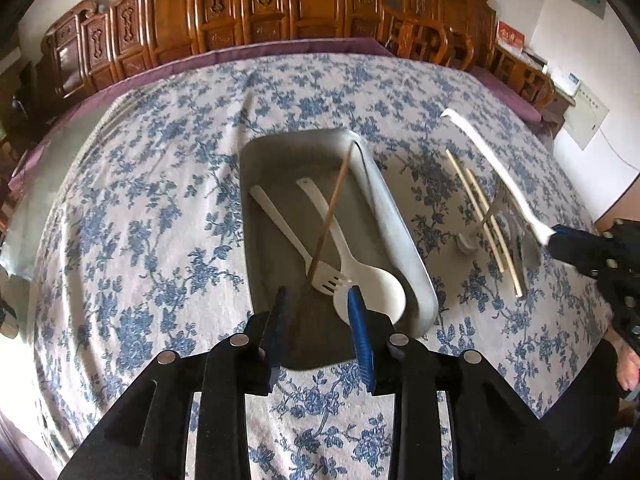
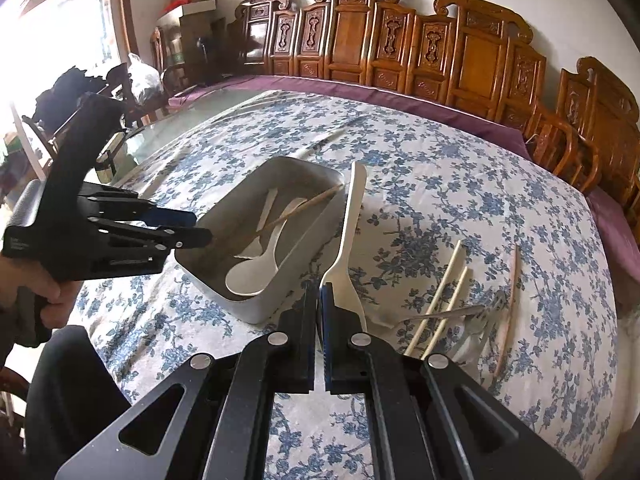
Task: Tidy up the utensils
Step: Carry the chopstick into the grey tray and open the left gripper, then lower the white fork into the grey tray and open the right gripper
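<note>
Left tool (image 1: 320, 296) hangs parted over the grey rectangular metal tray (image 1: 400, 240), a thin brown wooden chopstick (image 1: 330, 216) leaning inside, unclamped, beside a white plastic spoon (image 1: 372, 284). Right tool (image 2: 318, 296) is clamped on a long white plastic spatula (image 2: 348, 236) beside the tray on the floral-clothed desk (image 2: 460, 184).

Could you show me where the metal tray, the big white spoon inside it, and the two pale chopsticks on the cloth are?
metal tray (image 1: 404, 240), left wrist view, on its right wall.
white spoon (image 1: 380, 296), left wrist view, on its bowl.
pale chopsticks (image 2: 448, 280), right wrist view, mid-length on one stick.
</note>
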{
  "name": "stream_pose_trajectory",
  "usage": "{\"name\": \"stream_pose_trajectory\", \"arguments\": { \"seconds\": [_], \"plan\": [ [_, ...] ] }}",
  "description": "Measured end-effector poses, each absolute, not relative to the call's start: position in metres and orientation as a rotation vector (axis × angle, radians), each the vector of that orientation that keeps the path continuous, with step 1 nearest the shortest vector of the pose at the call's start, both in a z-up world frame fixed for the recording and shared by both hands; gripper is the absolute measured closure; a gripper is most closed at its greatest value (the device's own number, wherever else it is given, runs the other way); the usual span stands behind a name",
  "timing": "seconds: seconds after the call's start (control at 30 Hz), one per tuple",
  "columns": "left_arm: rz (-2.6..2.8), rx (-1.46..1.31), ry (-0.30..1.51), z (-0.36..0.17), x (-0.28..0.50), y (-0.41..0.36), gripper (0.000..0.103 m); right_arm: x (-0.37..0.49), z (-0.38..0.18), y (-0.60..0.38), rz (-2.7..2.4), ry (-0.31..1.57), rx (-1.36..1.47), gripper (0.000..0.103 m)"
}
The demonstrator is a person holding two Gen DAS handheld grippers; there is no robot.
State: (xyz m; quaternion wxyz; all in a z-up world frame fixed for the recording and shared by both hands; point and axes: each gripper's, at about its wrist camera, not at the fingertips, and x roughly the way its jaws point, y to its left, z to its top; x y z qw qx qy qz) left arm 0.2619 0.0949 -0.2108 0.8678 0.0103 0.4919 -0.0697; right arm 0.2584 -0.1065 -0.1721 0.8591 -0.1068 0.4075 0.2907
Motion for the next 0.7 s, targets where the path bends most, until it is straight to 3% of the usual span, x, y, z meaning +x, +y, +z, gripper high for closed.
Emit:
{"name": "stream_pose_trajectory", "arguments": {
  "seconds": [0.1, 0.23, 0.7],
  "plan": [
    [-0.135, 0.016, 1.001, -0.203, 0.252, 0.101, 0.072, 0.26, -0.171, -0.098, 0.621, 0.855, -0.224, 0.099],
    [-0.113, -0.032, 0.95, -0.191, 0.238, 0.117, 0.061, 0.263, -0.169, -0.083, 0.641, 0.853, -0.221, 0.099],
    [-0.066, -0.083, 0.849, -0.164, 0.217, 0.149, 0.055, 0.291, -0.195, -0.025, 0.667, 0.936, -0.231, 0.099]
  ]
}}
